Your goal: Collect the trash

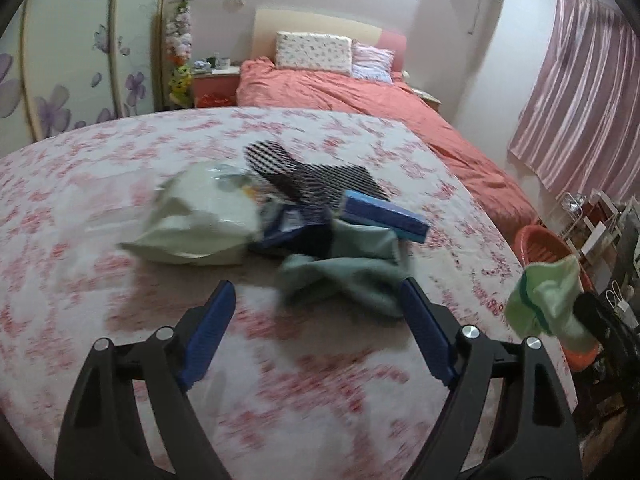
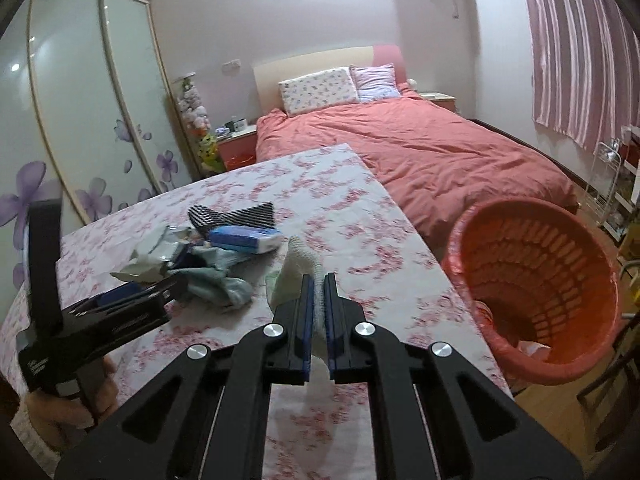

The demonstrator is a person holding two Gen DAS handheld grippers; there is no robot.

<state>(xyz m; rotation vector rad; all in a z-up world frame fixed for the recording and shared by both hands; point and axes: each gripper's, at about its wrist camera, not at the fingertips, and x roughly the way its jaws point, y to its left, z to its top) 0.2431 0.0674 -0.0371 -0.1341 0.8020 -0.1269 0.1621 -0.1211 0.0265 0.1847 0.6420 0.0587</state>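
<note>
A pile of trash lies on the flowered table (image 1: 120, 184): a pale crumpled bag (image 1: 196, 220), a black-and-white checked piece (image 1: 296, 168), a blue box (image 1: 384, 216) and a grey-green cloth (image 1: 348, 272). My left gripper (image 1: 316, 300) is open just short of the cloth. It shows in the right wrist view (image 2: 132, 296) at the left. My right gripper (image 2: 318, 280) is shut on a light green cloth (image 2: 298, 272), held above the table's right side. That cloth also shows in the left wrist view (image 1: 548, 296). A red basket (image 2: 536, 292) stands on the floor right of the table.
A bed with a coral cover (image 2: 420, 148) stands behind the table. A wardrobe with purple flowers (image 2: 92, 120) is at the left. Pink curtains (image 2: 580, 48) and a wire rack (image 2: 612, 184) are at the right. A nightstand (image 1: 216, 84) is beside the bed.
</note>
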